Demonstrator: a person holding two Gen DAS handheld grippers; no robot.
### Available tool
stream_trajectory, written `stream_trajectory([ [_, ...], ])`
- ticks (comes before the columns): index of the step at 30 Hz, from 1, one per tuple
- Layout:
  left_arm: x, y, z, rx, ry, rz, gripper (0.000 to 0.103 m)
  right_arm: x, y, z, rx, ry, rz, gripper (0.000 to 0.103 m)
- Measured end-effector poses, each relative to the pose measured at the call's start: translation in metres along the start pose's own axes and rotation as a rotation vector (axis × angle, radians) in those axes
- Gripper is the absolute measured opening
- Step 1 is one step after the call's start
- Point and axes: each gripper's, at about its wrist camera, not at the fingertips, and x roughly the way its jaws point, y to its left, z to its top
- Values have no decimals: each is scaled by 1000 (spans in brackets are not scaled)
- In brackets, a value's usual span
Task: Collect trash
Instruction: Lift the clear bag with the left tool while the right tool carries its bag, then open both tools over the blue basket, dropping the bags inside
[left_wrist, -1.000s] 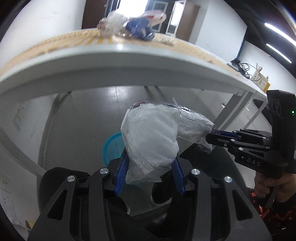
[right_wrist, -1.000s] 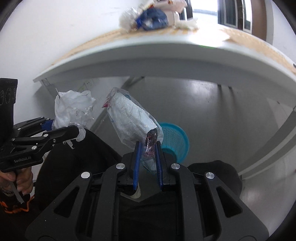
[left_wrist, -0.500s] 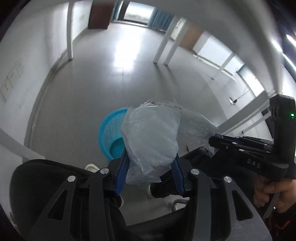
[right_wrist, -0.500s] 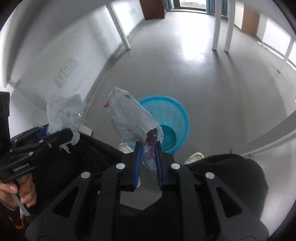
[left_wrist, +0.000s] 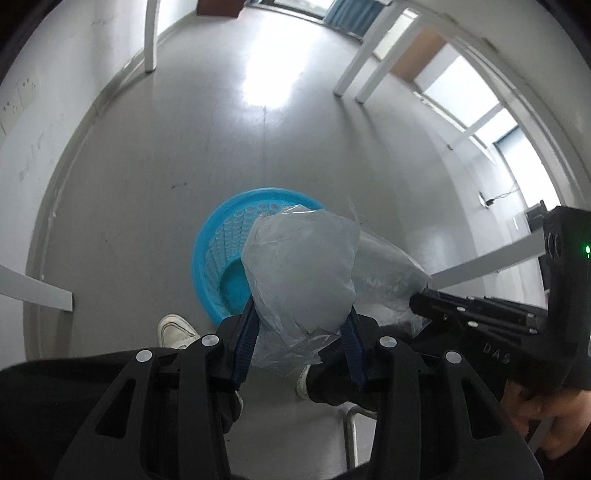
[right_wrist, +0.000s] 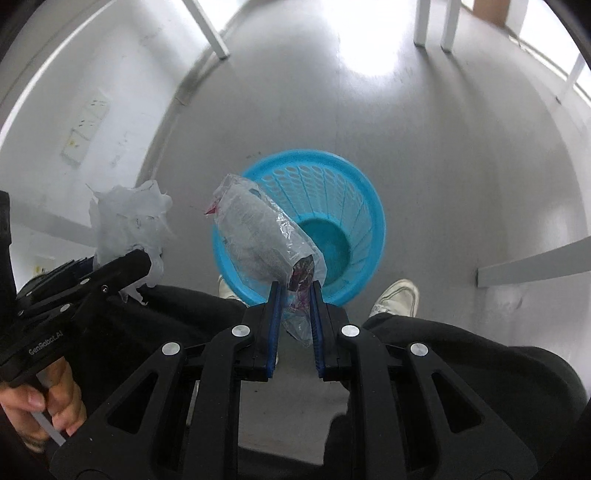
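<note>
Right wrist view looks straight down on the grey floor (right_wrist: 424, 147), and the blue wastebasket (right_wrist: 354, 195) stands there with its mouth open at twelve o'clock from the fingers, just beyond the person's white shoes (right_wrist: 397, 297). The right gripper (right_wrist: 294, 295) is clamped on the tail of a clear plastic wrapper (right_wrist: 258, 232), whose long axis slants up toward eleven o'clock across the basket's near rim. At nine o'clock, the left gripper (right_wrist: 142, 264) pinches a crumpled white plastic bag (right_wrist: 129, 218), hanging beside the basket, not over it. From the left wrist view the bag (left_wrist: 301, 269) fills the gap between the closed fingers, with the basket (left_wrist: 221, 251) behind it at eleven o'clock. The right hand looks nearer to a clean drop. Half a second ago the basket sat farther off; both grippers have since come closer above it, loads unchanged.
</note>
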Motion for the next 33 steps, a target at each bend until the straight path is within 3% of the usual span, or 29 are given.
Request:
stream_trajectory([
  [10, 64, 12, 23, -55, 123, 25, 41, 63, -12, 27, 62, 105, -25, 14],
  [18, 87, 25, 39, -144, 180, 10, 41, 90, -24, 38, 113, 155, -26, 15],
  [22, 90, 30, 39, -166, 190, 1, 45, 94, -27, 40, 120, 156, -12, 19],
  [24, 96, 33, 42, -191, 194, -17, 60, 94, -28, 42, 128, 141, -6, 28],
  [29, 92, 40, 45, -232, 166, -13, 61, 91, -29, 41, 127, 120, 1, 37],
  [33, 84, 37, 48, -221, 140, -1, 61, 79, -21, 42, 100, 85, -15, 38],
])
